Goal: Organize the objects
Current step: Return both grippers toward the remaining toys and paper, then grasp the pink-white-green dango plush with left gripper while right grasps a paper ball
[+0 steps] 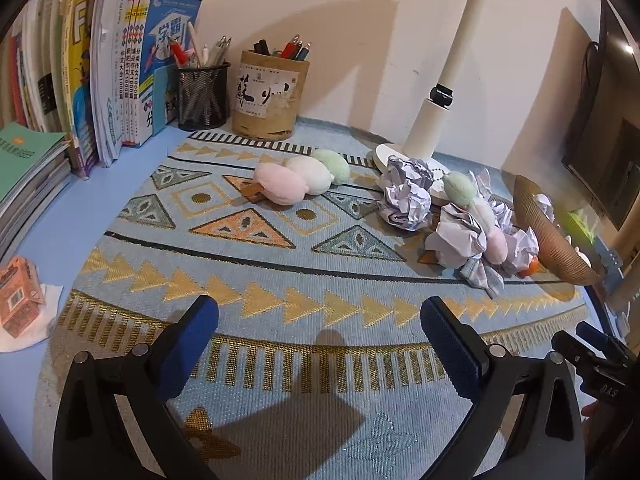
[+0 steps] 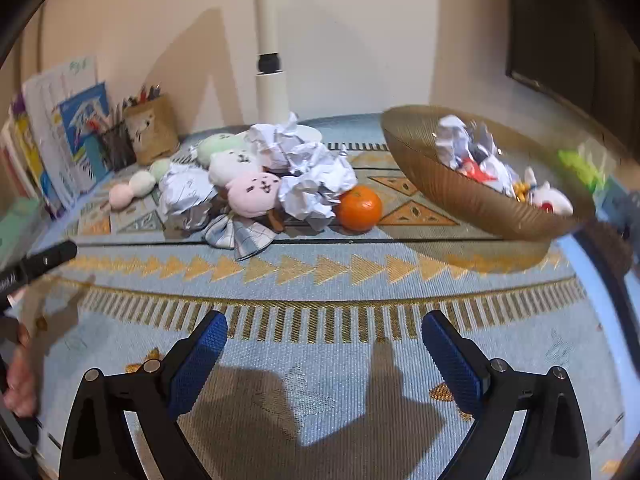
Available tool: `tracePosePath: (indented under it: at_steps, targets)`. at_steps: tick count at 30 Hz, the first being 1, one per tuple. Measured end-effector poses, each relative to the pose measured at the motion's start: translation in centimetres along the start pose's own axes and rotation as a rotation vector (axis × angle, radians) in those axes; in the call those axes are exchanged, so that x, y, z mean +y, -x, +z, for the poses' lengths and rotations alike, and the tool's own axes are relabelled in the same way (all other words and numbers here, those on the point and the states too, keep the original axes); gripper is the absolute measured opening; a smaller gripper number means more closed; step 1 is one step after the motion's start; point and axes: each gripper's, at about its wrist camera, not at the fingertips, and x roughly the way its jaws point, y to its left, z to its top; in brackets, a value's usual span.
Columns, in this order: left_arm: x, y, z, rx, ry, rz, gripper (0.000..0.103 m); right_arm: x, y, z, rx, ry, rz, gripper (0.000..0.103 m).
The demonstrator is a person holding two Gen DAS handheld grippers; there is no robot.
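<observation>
The mat (image 2: 320, 280) is light blue with gold triangles and stripes, the orange (image 2: 358, 208) is bright orange, and the ribbed bowl (image 2: 460, 192) is brown.

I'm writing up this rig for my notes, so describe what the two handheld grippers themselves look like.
Both look alike. The left gripper and right gripper each have two black, angular arms with triangular cut-outs and round silver pivot bolts. The fingers carry blue textured pads. In the right view, part of the other gripper's black body shows faint white lettering, too blurred to read. No cables or sleeves are visible.
</observation>
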Motion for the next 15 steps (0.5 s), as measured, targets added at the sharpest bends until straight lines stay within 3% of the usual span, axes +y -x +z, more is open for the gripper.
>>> tracePosePath:
  at_steps: [2,4,8,10,15]
  targets:
    - [0.0,-0.3,0.2,0.028,-0.011,-0.013,0.101,-0.3,-0.1,0.1,0.008,-0.023,0.005,0.098]
    - [0.0,-0.6,1.2,0.093,-0.052,-0.093,0.101,-0.1,-0.2,0.1,0.014,-0.018,0.000,0.098]
    - [-0.1,-0.9,5.1,0.139,-0.158,-0.105,0.101,0.4,-0.6,0.2,0.046,0.002,0.036,0.098]
    - [-0.1,-1.9,7.3,0.125,-0.225,-0.075,0.101,0.1,-1.4,0.9,0.119,-0.037,0.123,0.098]
    - [-0.4,-8.0,10.0,0.190,-0.344,0.025,0.101,1.1,-3.1,4.4,0.252,-0.202,0.352,0.098]
